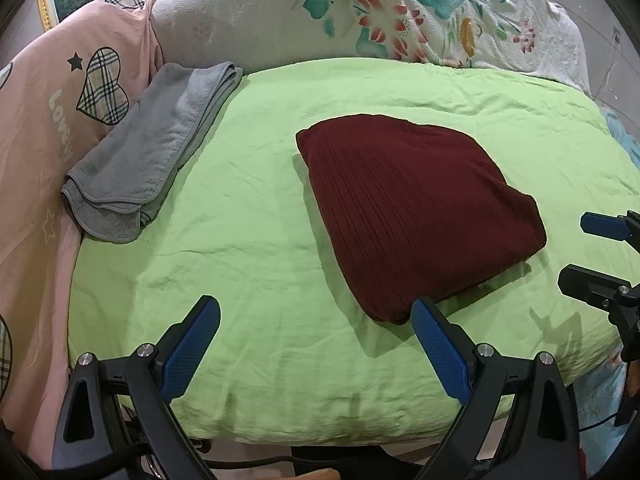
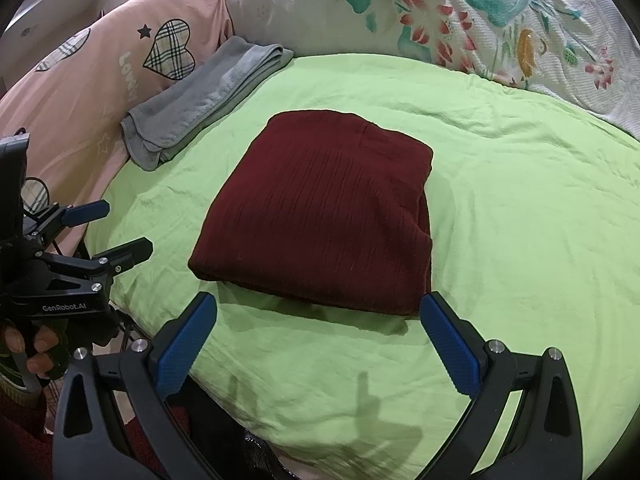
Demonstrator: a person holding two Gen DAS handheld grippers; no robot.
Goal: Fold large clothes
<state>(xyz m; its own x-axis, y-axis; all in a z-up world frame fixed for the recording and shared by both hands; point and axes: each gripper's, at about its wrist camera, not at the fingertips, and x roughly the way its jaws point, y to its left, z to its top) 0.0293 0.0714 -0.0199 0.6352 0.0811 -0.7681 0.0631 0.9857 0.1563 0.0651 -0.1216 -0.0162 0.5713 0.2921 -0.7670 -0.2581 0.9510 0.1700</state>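
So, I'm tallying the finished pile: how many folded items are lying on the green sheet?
2. The maroon garment lies folded in the middle of the green sheet. The grey towel lies folded at its far left edge, against the pink bedding. Nothing else shows; the near edge is partly hidden.

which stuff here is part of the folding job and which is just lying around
Job:
maroon garment, folded on the green sheet
left gripper, open
right gripper, open

Lying about:
grey towel
pink quilt
floral blanket
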